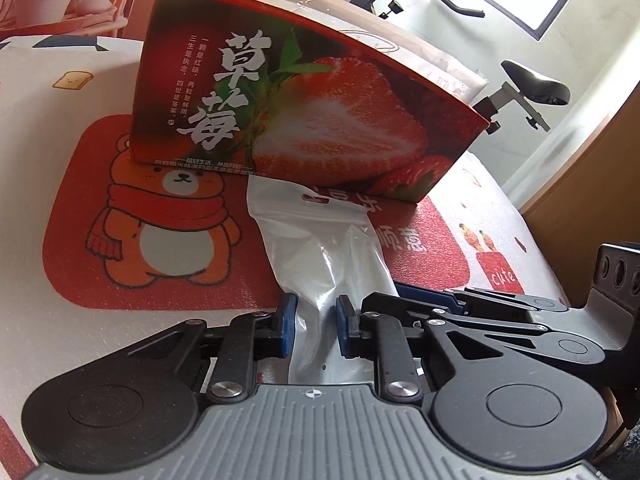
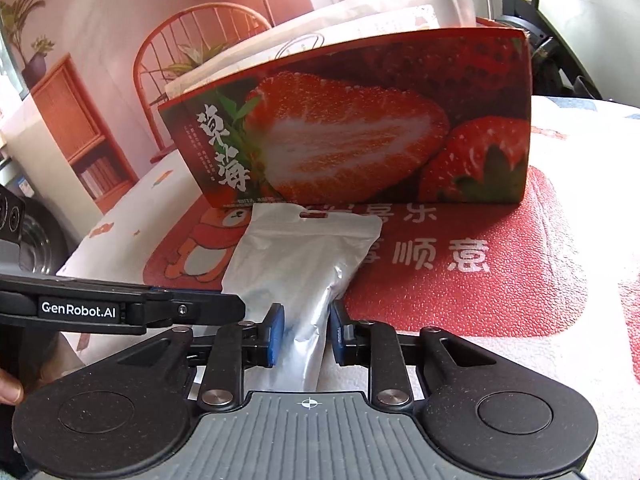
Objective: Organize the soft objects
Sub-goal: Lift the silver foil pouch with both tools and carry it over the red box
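A silver zip pouch (image 1: pixel 320 248) lies on the red bear mat (image 1: pixel 160 220), its hang-hole end toward the strawberry-printed box (image 1: pixel 320 120). My left gripper (image 1: pixel 316 316) is shut on the pouch's near end, with the foil pinched narrow between the blue pads. In the right wrist view the same pouch (image 2: pixel 296 256) is squeezed between the pads of my right gripper (image 2: pixel 306 328), just beside the left gripper (image 2: pixel 160 308). The right gripper's fingers (image 1: pixel 424 296) show to the right of the left one. The box (image 2: pixel 360 140) stands open at the top with white bags (image 2: pixel 360 20) sticking out.
The mat (image 2: pixel 460 300) lies on a white patterned tablecloth (image 1: pixel 48 80). The table's right edge drops off near an exercise-bike saddle (image 1: pixel 536 80). A red wire chair (image 2: pixel 192 40) and a wooden shelf (image 2: pixel 72 120) stand behind the table. A person's fingertip (image 2: pixel 10 390) shows at the left.
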Demonstrator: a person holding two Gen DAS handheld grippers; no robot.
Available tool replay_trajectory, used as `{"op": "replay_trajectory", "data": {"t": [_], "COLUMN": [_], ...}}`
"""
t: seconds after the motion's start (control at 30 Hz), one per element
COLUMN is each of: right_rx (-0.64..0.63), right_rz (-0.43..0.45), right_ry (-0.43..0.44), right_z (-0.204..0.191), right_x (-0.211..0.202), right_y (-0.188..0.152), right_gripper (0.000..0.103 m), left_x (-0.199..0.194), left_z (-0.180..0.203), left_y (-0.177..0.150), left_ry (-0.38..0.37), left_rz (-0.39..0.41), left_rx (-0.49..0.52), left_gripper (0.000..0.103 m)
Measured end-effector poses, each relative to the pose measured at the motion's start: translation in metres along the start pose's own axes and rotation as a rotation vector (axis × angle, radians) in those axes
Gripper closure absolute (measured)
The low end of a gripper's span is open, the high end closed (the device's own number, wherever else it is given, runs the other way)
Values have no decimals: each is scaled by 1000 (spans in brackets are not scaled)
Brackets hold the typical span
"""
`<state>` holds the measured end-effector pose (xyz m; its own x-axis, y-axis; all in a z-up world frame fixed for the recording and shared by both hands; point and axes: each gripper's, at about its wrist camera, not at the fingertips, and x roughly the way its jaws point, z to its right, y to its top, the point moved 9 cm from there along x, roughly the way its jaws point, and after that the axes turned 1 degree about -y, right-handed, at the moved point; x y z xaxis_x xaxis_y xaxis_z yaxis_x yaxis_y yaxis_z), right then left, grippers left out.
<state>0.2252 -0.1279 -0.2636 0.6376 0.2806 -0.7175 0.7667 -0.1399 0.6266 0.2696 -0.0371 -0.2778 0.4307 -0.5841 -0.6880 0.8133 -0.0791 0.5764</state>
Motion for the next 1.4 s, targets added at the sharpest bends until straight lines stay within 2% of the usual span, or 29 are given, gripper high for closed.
{"op": "replay_trajectory", "data": {"t": [0.1,0.3,0.8,1.1,1.4], "right_rx": [-1,-66,-234,-334,-360], "right_rz": [10,90,299,354,417], "right_ry": [0,-8,-32,-63,-101], "right_z": [-2,-14,-43,-50,-36], "right_x": [-3,-20,-73,-80,-51], "right_y": [1,13,78,135,206], "right_gripper": [83,83,84,84,84], "left_x": [-5,-22,-78,-76,-53], "left_z": [2,11,50,60,60], "left_y": [2,12,68,112,177], "left_ry": [-6,-11,-49,-52,-22], "left_rz": [19,84,269,317,383], "left_rx": [-2,29,133,138,119], "left_gripper": [81,81,81,81,81]}}
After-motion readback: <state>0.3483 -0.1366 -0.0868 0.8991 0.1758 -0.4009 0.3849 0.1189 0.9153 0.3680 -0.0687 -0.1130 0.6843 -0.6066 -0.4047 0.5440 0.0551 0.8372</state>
